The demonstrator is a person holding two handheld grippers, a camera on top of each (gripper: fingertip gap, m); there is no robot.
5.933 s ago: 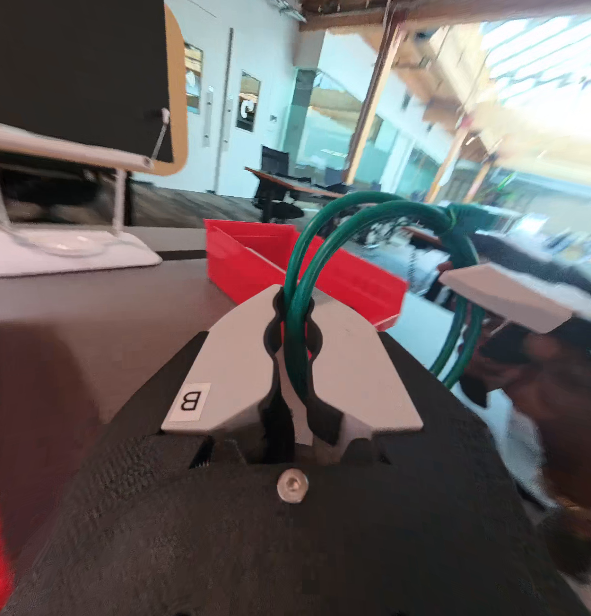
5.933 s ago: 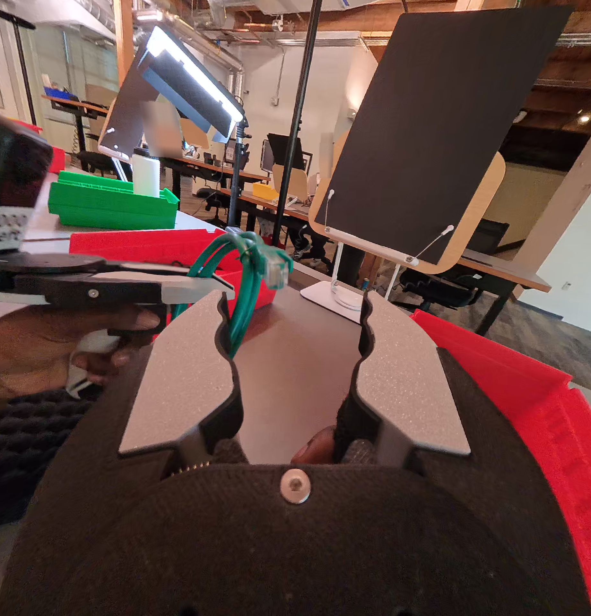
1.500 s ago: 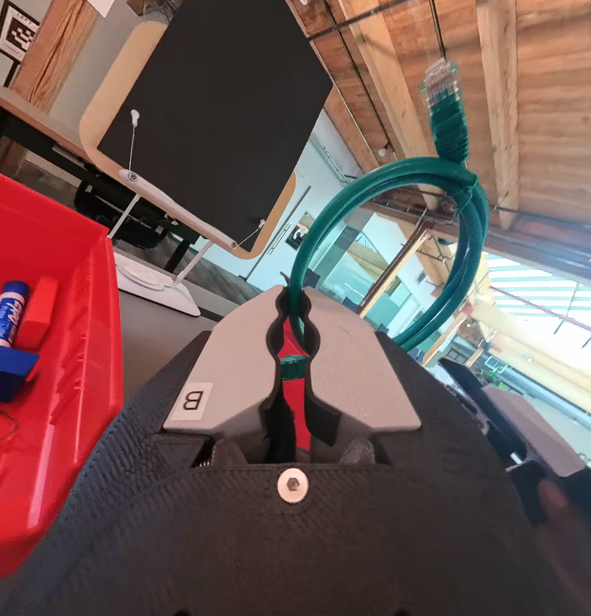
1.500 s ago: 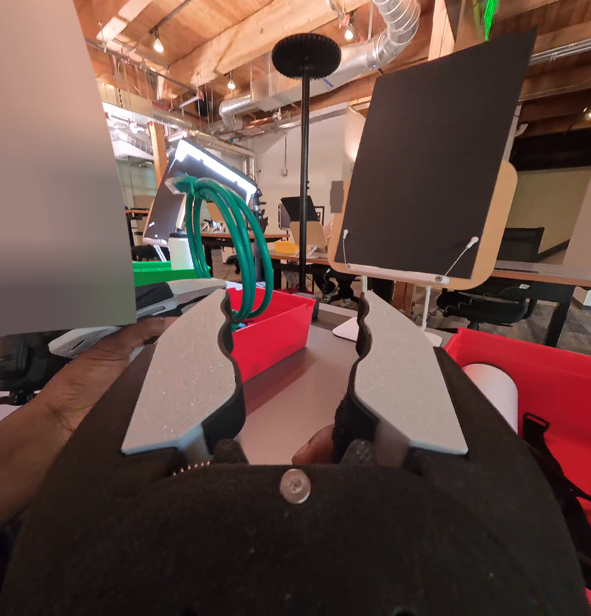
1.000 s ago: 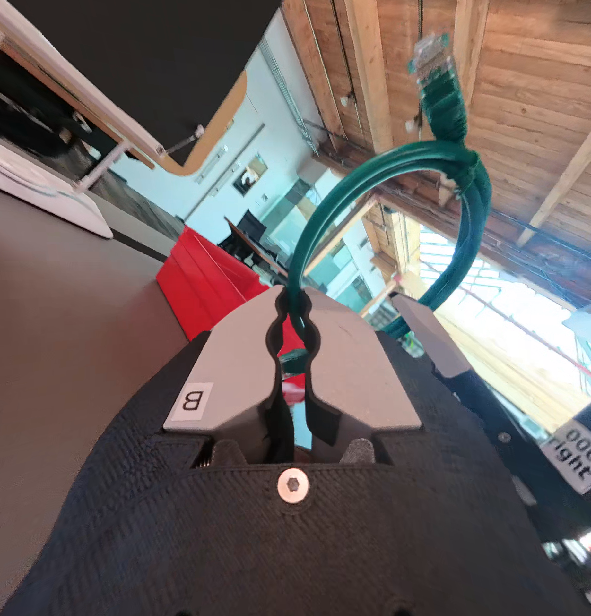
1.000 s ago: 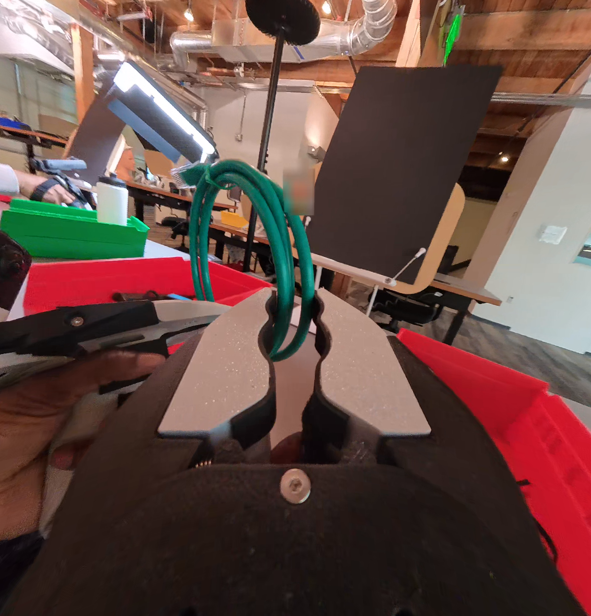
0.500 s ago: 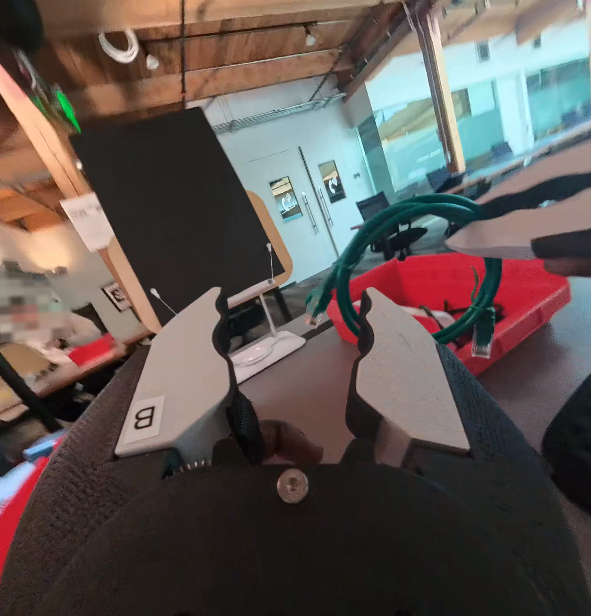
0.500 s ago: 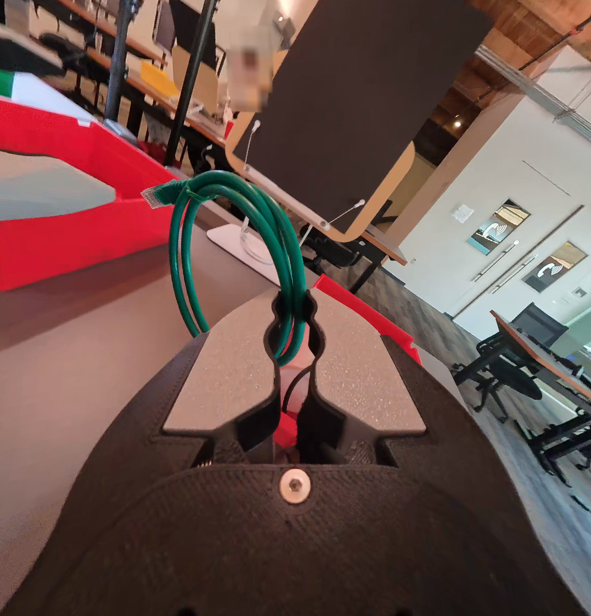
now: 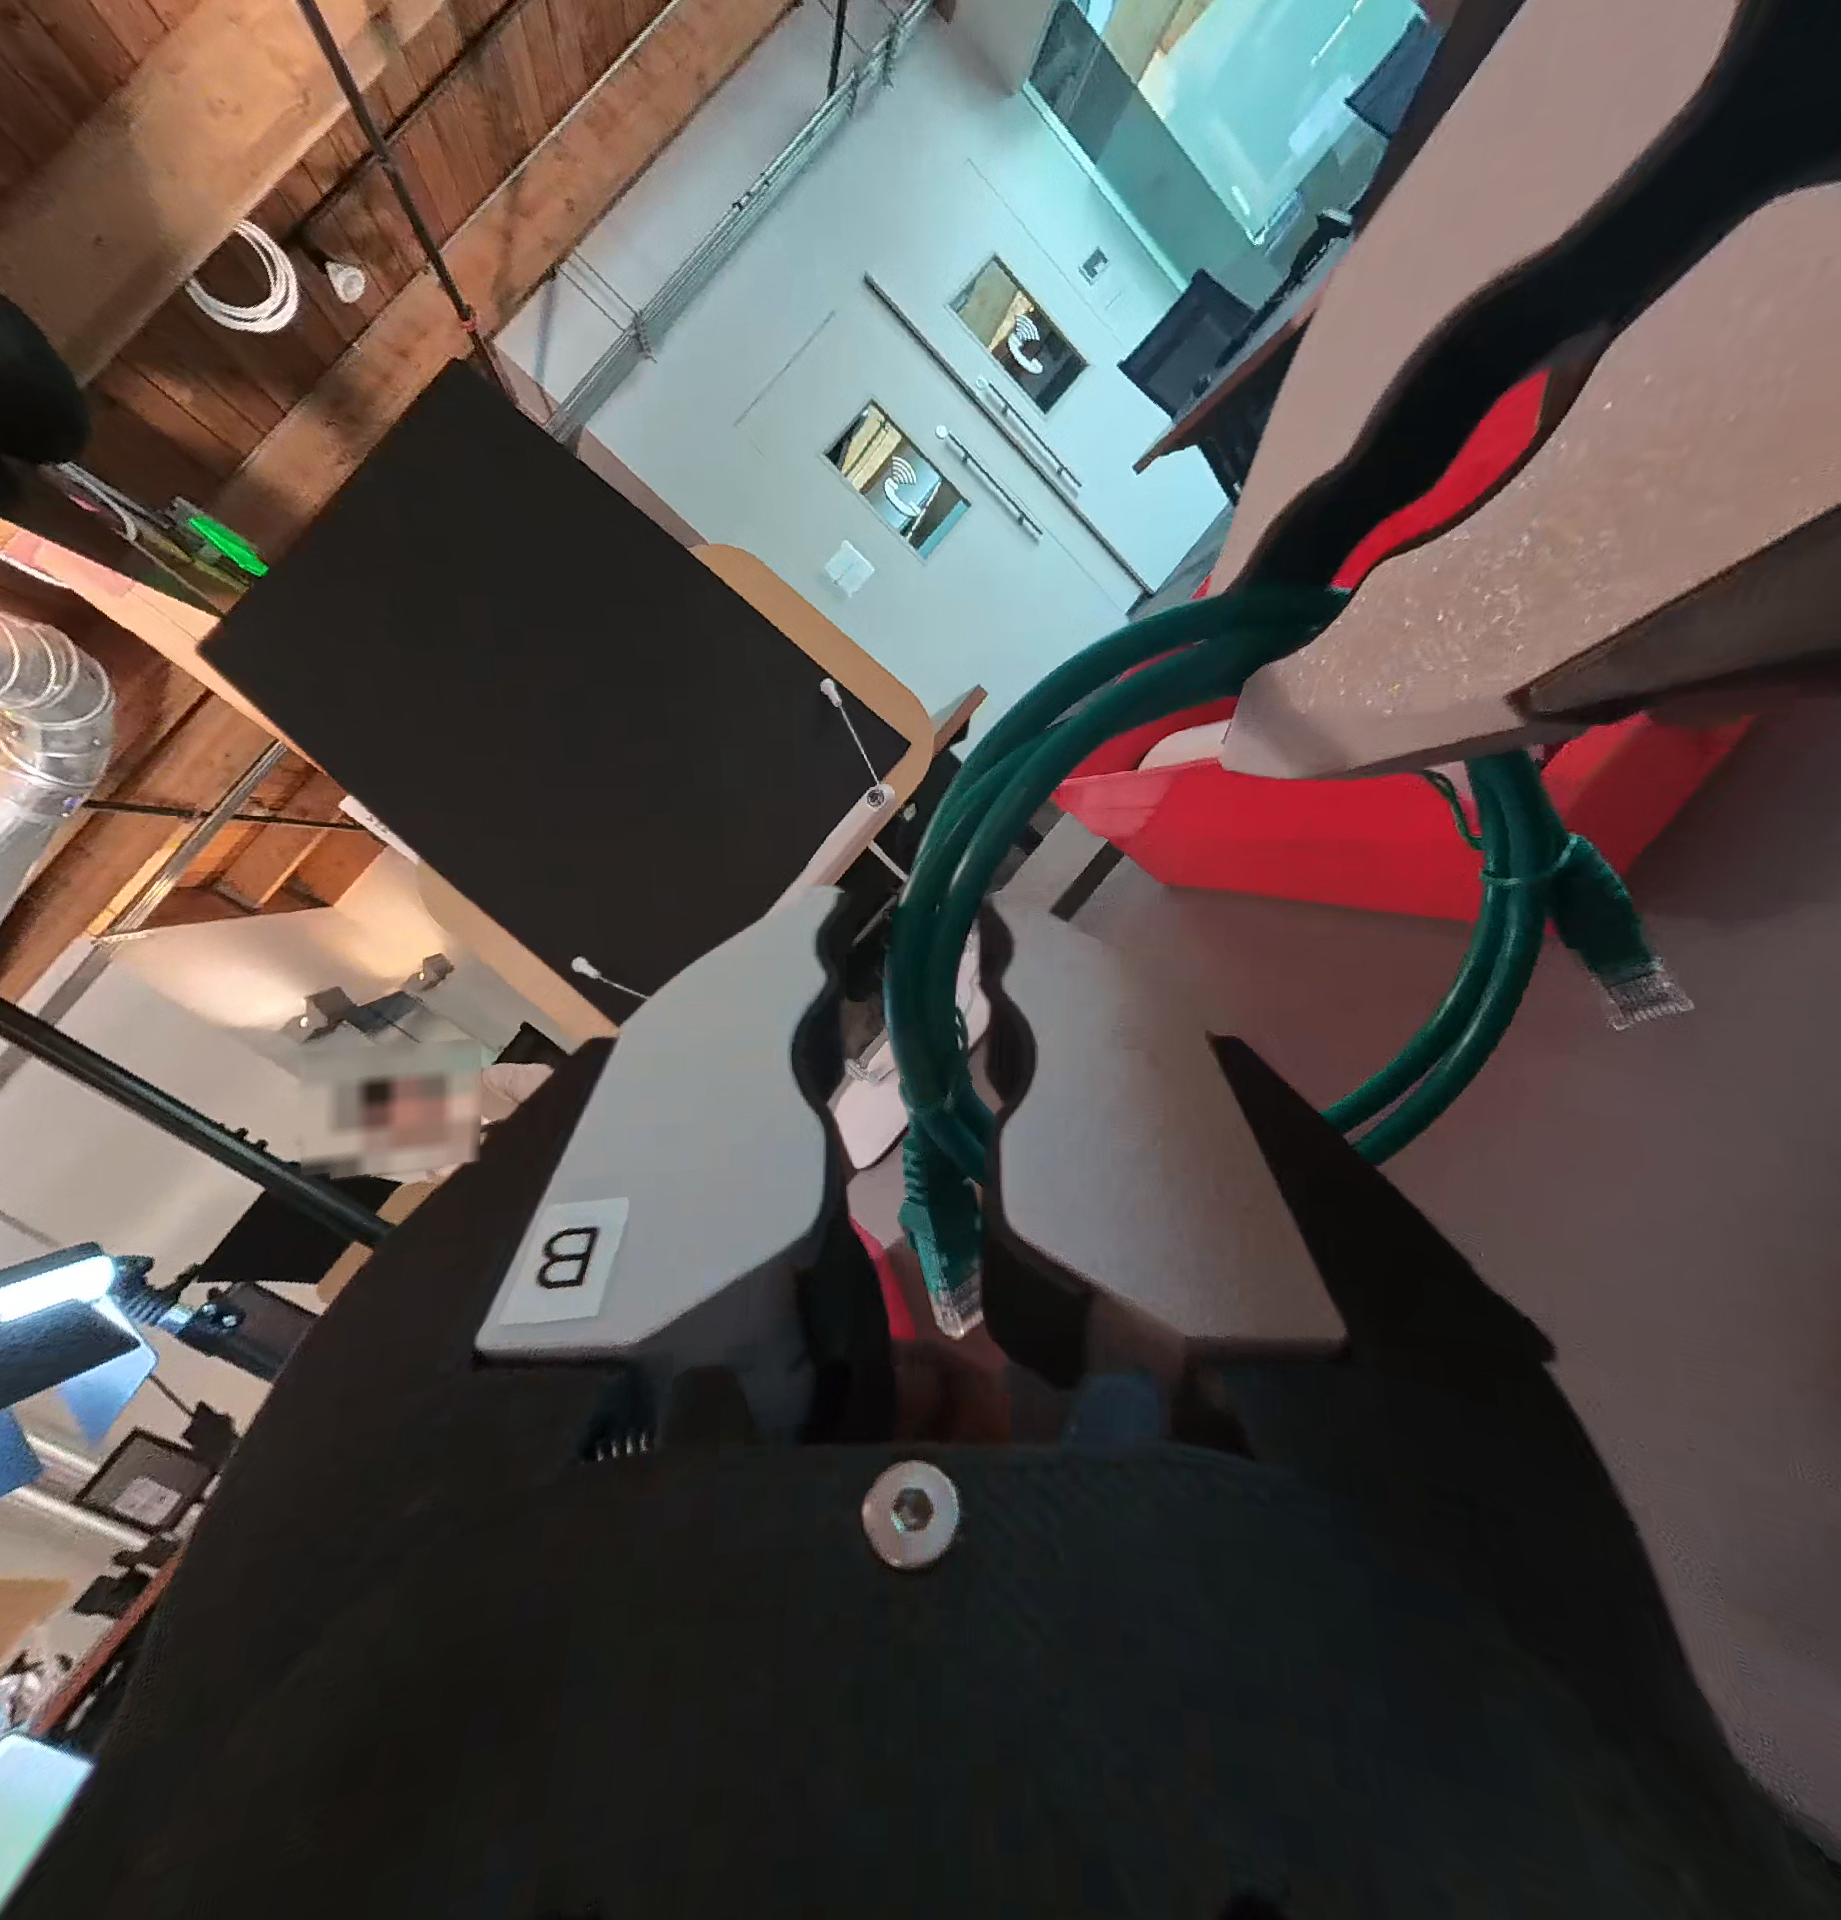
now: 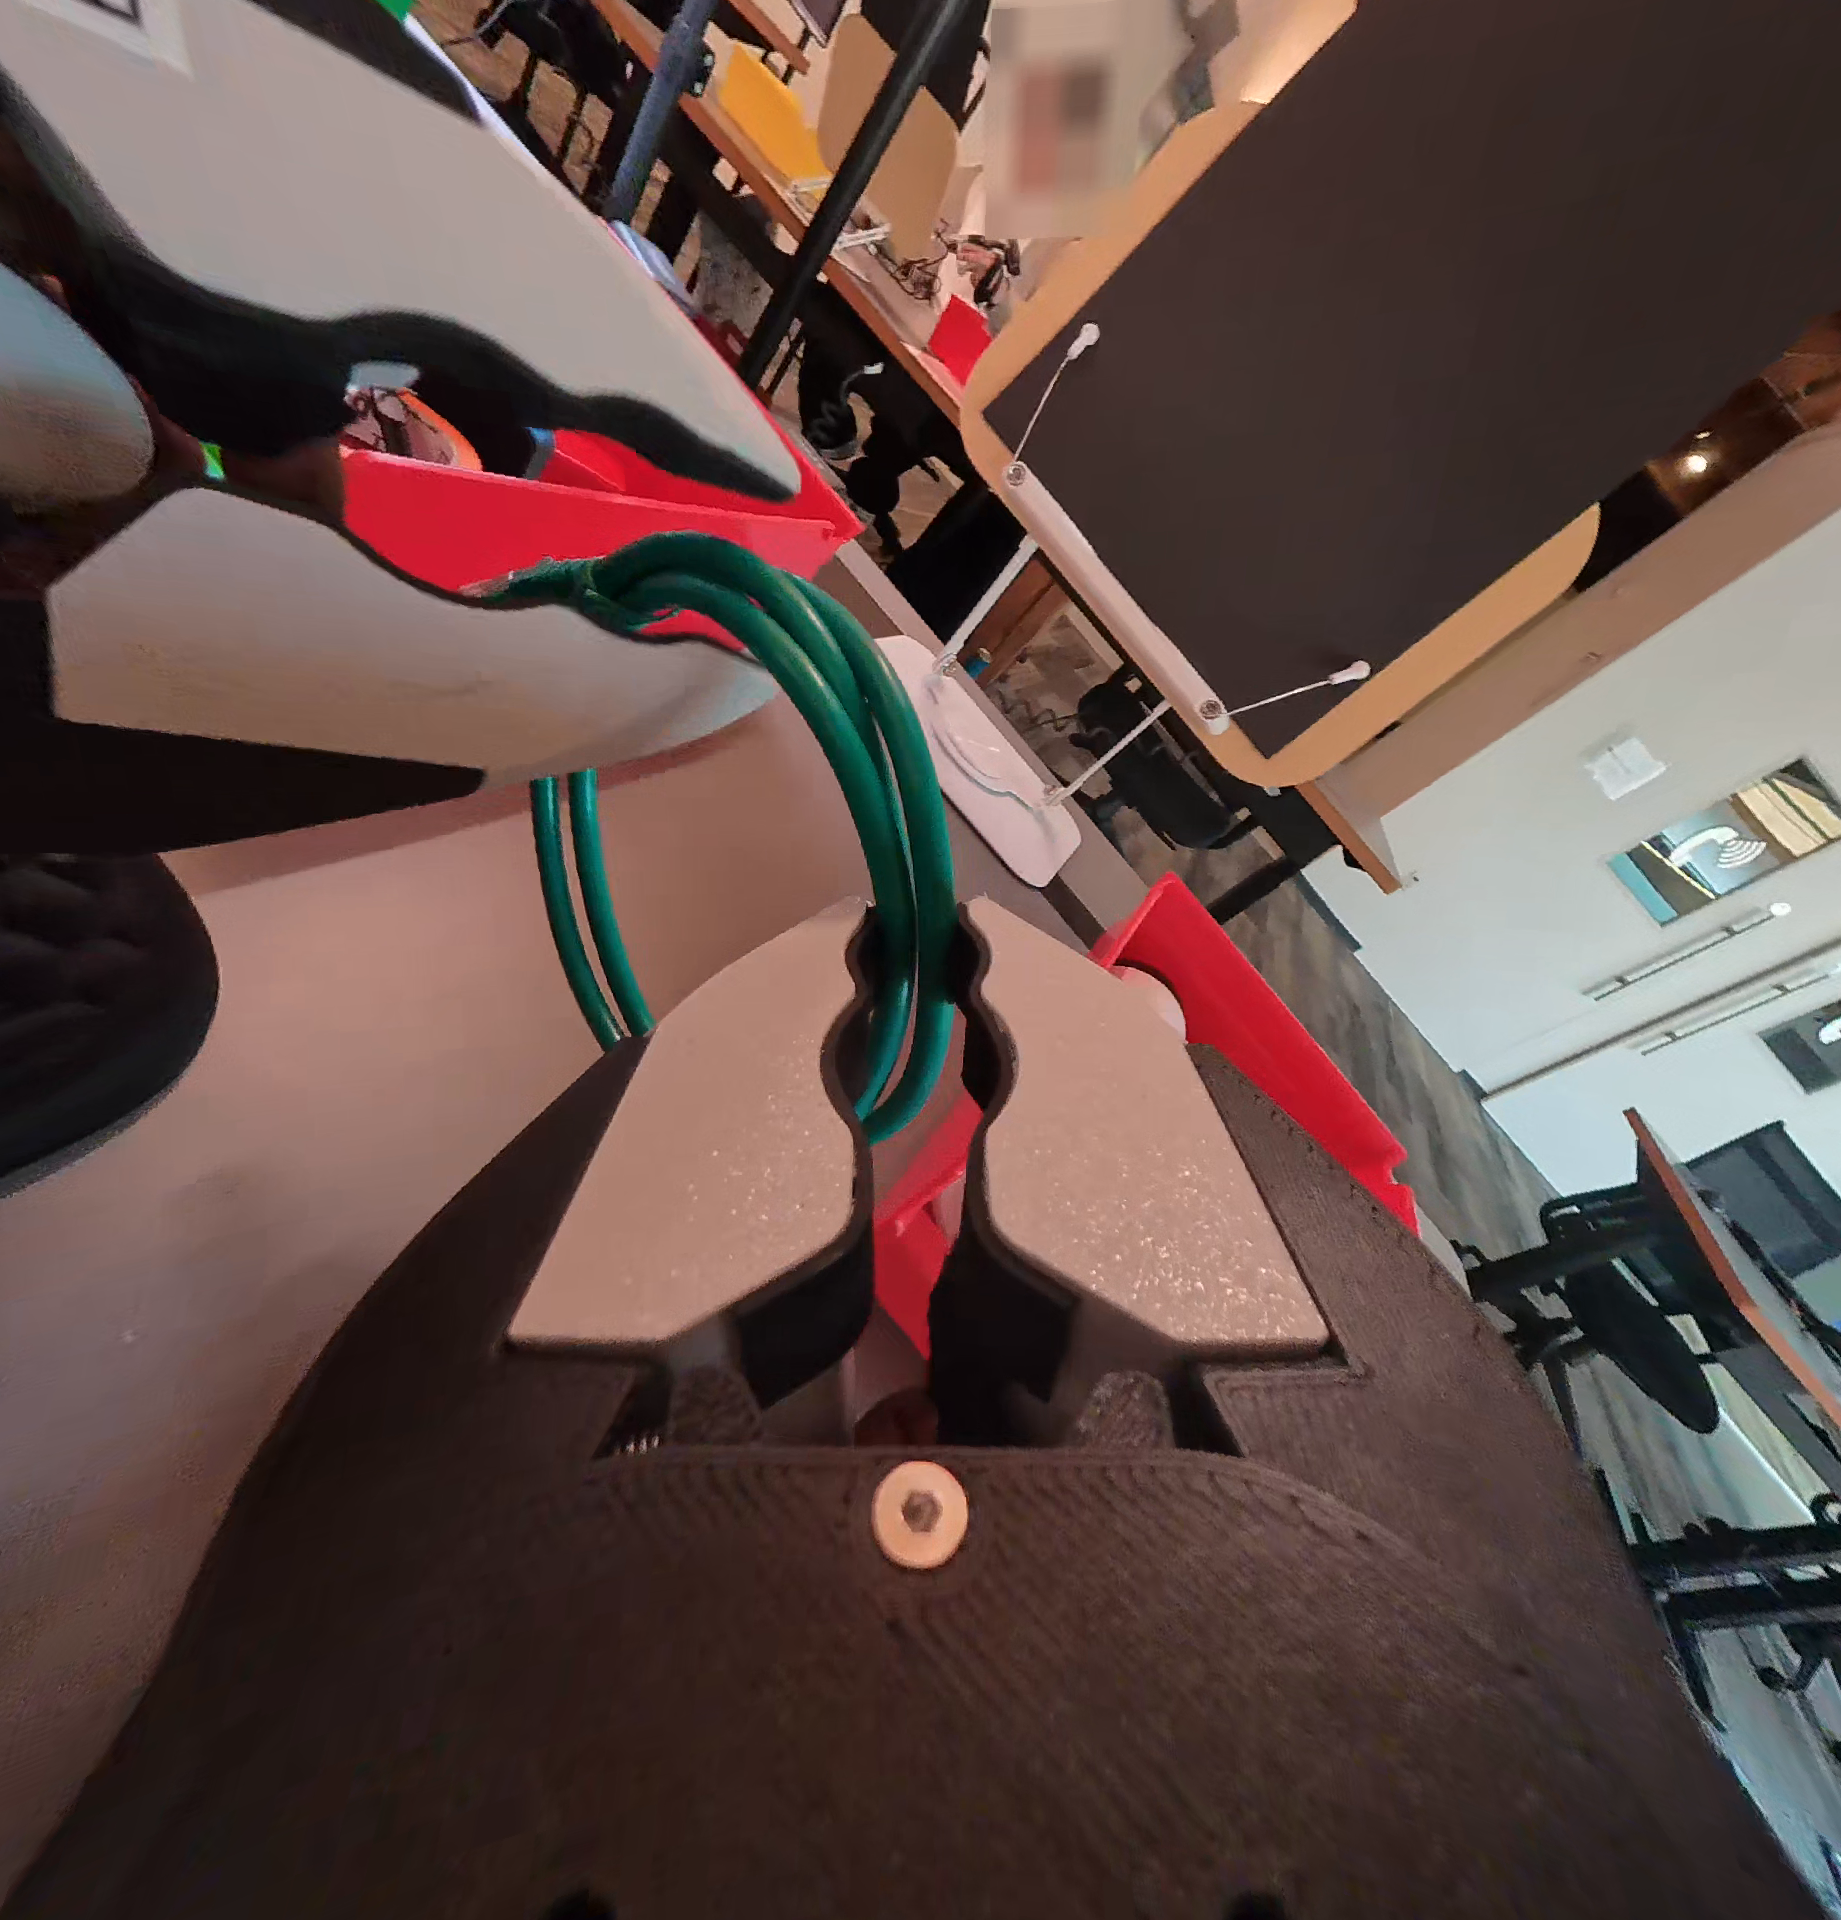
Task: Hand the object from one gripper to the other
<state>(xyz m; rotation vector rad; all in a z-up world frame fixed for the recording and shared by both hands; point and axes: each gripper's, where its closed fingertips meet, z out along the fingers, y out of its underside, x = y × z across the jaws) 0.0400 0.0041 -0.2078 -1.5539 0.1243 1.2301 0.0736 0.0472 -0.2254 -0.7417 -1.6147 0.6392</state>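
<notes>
The right hand-held gripper pinches a coiled green cable while the left hand-held gripper, jaws partly spread, brackets it above the desk.

Open-plan office or lab workspace in a converted industrial building. Exposed timber ceiling beams with a silver corrugated air duct. White wall with a door bearing 2 small glazed panels. Rows of long desks with black office chairs. Grey-brown tabletop carrying red plastic bins and a black rectangular board on a white stand.
</notes>
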